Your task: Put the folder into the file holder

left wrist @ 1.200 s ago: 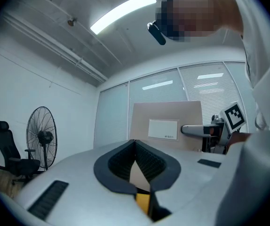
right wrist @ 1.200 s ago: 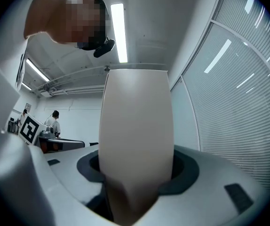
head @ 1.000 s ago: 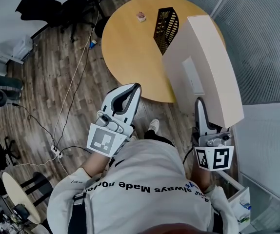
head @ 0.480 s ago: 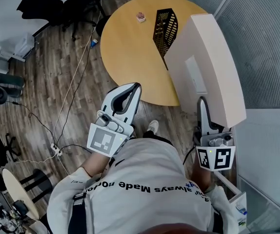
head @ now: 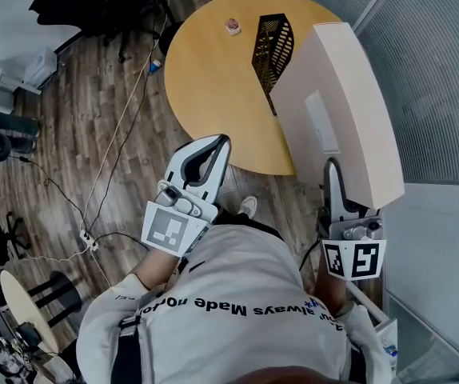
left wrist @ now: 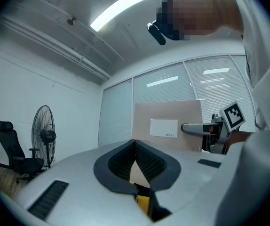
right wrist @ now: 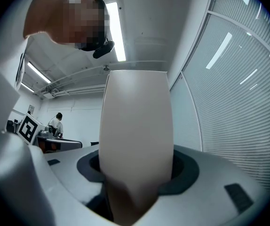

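A thick beige folder [head: 337,110] with a white label stands upright in the air over the right edge of the round wooden table [head: 213,78]. My right gripper [head: 331,170] is shut on its lower near edge. In the right gripper view the folder's spine [right wrist: 136,126] fills the gap between the jaws. The black mesh file holder [head: 271,45] stands on the table just left of the folder's far end. My left gripper [head: 216,146] is shut on nothing and hovers at the table's near edge. In the left gripper view the folder [left wrist: 168,125] shows beyond the closed tips.
A small box [head: 232,26] sits on the table's far side. Cables and a power strip [head: 88,245] lie on the wooden floor to the left. Office chairs [head: 69,6] stand at the far left. A glass wall with blinds [head: 437,70] runs along the right.
The folder and my right gripper have shifted slightly to the right in the head view, with the same grip. The left gripper looks almost unmoved.
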### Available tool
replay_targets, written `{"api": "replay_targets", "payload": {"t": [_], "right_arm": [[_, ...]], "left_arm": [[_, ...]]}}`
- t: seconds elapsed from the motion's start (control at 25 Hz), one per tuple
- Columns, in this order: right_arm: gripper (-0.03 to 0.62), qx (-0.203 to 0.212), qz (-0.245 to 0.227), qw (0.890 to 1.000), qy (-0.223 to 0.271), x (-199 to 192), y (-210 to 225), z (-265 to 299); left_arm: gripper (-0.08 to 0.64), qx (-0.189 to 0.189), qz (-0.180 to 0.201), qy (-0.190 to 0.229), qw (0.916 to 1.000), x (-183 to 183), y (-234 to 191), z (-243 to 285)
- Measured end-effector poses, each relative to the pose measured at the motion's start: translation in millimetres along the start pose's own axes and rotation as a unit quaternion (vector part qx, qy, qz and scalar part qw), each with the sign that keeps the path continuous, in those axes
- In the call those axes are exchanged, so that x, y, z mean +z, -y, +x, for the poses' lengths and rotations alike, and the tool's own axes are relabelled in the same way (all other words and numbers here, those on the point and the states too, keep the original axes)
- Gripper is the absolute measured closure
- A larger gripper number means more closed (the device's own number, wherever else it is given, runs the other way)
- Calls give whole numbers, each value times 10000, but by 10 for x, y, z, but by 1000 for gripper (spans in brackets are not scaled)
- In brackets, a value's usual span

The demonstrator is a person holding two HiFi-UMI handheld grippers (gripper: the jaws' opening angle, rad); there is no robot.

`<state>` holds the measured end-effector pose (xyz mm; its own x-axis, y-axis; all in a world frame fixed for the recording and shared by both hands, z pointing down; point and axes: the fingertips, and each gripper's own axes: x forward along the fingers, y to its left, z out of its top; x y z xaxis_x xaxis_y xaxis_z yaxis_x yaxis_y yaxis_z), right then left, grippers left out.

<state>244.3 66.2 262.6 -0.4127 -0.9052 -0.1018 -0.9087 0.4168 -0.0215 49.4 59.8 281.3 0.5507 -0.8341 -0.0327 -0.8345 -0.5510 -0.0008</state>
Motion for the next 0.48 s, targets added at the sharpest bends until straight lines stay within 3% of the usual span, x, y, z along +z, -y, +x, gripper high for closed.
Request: {"api": "replay_targets", "payload": {"t": [0.48], "right_arm": [[310, 44, -26, 9999, -110, -86, 53, 193]], "left_arm": [[535, 44, -99, -93, 9999, -117, -122, 118]]}}
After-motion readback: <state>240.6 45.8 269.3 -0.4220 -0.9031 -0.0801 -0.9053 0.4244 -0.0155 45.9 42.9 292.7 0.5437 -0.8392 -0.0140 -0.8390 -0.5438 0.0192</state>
